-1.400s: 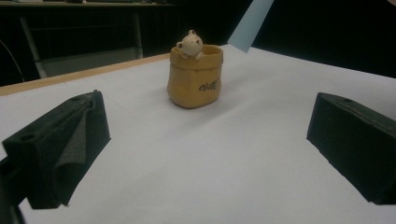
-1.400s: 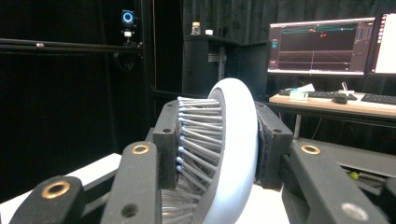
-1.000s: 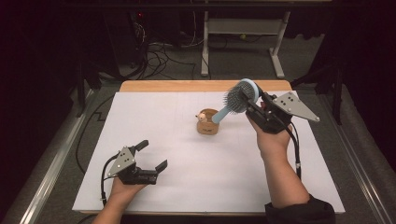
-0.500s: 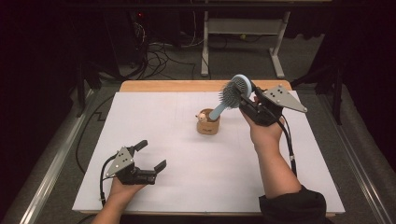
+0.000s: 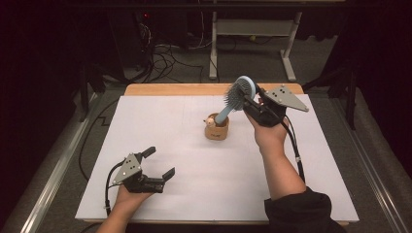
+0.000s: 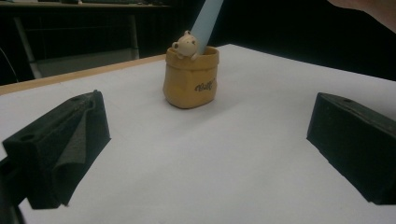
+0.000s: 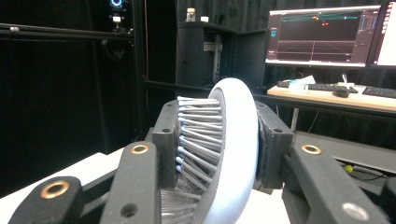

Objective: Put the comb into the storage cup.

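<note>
1. High view: one small tan pot (image 5: 216, 129), squat and round like a soft sack, stands near the middle of the white table sheet (image 5: 194, 160); a little cream bear figure (image 5: 210, 121) clings to its rim; the pale-blue handle of one hairbrush (image 5: 239, 95) slants down into the pot, while the round bristled head sticks up and out to the right; the right gripper (image 5: 250, 99) is clamped on that head, held above the table just right of the pot; the left gripper (image 5: 155, 162) rests low by the near left edge, well apart from the pot, its two jaws spread with nothing between them; two grippers, one pot, one brush in all.

2. Left gripper view: two blocky black jaws stand wide apart over bare white sheet; beyond them the pot (image 6: 190, 77) shows a creased, matte ochre wall with dark script on its side; the bear (image 6: 185, 45) hangs over the lip; the smooth, flat blue handle (image 6: 206, 21) rises from inside the pot.

3. Right gripper view: the jaws squeeze the brush head (image 7: 233, 154) from both sides; its back is a smooth pale dome, its face a grey cushion set with many thin bristles, each tipped with a small ball.
</note>
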`<action>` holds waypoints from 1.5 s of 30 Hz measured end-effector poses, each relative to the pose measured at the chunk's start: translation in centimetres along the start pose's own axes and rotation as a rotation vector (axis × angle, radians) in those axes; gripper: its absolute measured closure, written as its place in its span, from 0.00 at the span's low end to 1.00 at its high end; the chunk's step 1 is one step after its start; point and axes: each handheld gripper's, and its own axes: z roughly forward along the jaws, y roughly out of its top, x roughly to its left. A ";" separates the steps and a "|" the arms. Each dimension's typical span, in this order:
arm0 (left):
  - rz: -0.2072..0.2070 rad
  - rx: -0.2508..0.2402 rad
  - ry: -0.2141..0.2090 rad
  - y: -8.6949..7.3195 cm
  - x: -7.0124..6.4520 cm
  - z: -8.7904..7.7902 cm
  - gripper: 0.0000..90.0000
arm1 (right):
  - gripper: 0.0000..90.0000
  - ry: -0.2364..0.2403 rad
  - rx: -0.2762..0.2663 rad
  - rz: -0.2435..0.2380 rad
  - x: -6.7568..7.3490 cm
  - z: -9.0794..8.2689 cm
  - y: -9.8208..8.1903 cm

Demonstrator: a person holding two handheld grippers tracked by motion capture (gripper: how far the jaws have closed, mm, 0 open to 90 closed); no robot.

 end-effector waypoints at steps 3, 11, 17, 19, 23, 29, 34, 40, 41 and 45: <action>0.003 0.002 -0.001 -0.1 -0.1 0.0 0.00 | 0.68 0.000 0.007 -0.003 0.1 0.3 -0.2; 0.004 0.003 -0.004 -0.1 -0.1 0.0 0.00 | 0.68 -0.005 0.020 0.004 -0.1 0.9 -0.6; 0.002 0.007 -0.006 -0.1 -0.1 0.0 0.00 | 0.68 -0.008 0.032 0.009 -0.1 1.3 -1.0; -0.002 0.009 -0.006 -0.1 -0.1 0.0 0.00 | 0.68 -0.009 0.035 0.013 0.0 1.5 -1.1; -0.004 0.011 -0.009 0.0 -0.1 -0.1 0.00 | 0.68 -0.012 0.044 0.011 0.0 1.8 -1.4; -0.008 0.012 -0.011 0.0 -0.1 -0.1 0.00 | 0.68 -0.007 0.055 0.015 0.1 2.2 -1.8; -0.013 0.011 -0.013 0.0 -0.2 -0.1 0.00 | 0.68 -0.004 0.065 0.017 0.2 2.4 -2.1; -0.014 0.015 -0.014 0.0 -0.1 -0.1 0.00 | 0.68 0.001 0.076 0.023 0.3 2.8 -2.5; -0.014 0.015 -0.014 0.0 -0.1 -0.1 0.00 | 0.68 0.002 0.076 0.025 0.3 2.9 -2.6; -0.018 0.011 -0.013 0.1 -0.1 -0.1 0.00 | 0.67 0.004 0.078 0.026 0.4 3.0 -2.7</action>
